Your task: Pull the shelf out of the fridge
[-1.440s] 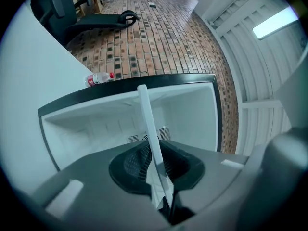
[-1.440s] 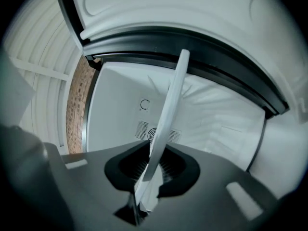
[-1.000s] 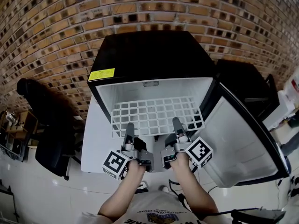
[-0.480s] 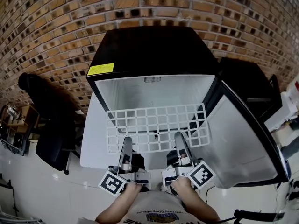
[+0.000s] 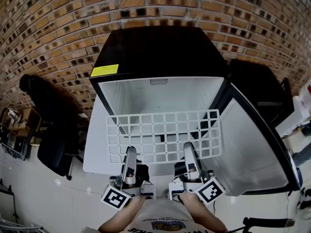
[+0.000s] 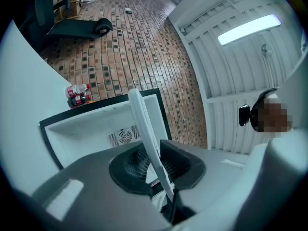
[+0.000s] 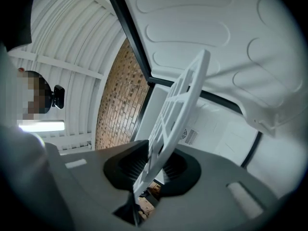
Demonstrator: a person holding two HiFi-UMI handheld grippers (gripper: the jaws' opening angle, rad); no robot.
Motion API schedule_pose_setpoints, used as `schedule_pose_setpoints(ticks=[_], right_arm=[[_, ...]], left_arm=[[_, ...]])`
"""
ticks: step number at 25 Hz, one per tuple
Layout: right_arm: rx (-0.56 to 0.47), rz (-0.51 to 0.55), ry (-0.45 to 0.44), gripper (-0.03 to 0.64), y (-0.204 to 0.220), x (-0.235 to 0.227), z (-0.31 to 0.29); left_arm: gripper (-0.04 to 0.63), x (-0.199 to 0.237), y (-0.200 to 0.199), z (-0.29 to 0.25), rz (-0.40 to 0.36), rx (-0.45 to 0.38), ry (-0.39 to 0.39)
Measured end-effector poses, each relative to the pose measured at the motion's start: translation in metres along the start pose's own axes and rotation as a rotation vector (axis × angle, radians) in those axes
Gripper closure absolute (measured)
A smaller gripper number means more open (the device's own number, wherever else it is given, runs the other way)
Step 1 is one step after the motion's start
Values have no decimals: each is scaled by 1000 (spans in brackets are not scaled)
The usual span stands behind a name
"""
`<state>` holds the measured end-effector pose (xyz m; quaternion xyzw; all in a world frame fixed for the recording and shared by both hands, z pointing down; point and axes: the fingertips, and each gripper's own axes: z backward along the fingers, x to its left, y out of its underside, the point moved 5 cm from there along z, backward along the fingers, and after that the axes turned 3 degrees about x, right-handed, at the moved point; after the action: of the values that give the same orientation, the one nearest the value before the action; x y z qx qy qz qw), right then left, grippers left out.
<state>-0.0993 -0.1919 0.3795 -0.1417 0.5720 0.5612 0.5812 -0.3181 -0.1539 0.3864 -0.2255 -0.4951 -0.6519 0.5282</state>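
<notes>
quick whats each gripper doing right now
left gripper: closed on the shelf edge
right gripper: jaws opening, shelf between them, pads touching it

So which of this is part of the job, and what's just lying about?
Job: shelf; fridge; fridge door; left gripper gripping the shelf; right gripper, jaws opening, shelf between them.
Lying about: chair; black cabinet; brick wall.

An indoor workroom, more lab or studio than home: a bare brick wall (image 5: 58,28) behind, a glossy white tiled floor (image 5: 39,198), and a ribbed white panel ceiling (image 6: 231,76) with a long strip light (image 6: 248,29). A black mini fridge (image 5: 155,52) stands on a plain white table (image 5: 95,149), with a black office chair (image 5: 53,154) beside it
</notes>
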Motion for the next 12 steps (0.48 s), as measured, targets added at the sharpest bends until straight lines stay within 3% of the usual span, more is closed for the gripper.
schedule_pose_setpoints(ticks=[12], right_arm=[[4,45,6,545,-2,6,0]], left_arm=[[549,1,-1,0,26,-4,-3]])
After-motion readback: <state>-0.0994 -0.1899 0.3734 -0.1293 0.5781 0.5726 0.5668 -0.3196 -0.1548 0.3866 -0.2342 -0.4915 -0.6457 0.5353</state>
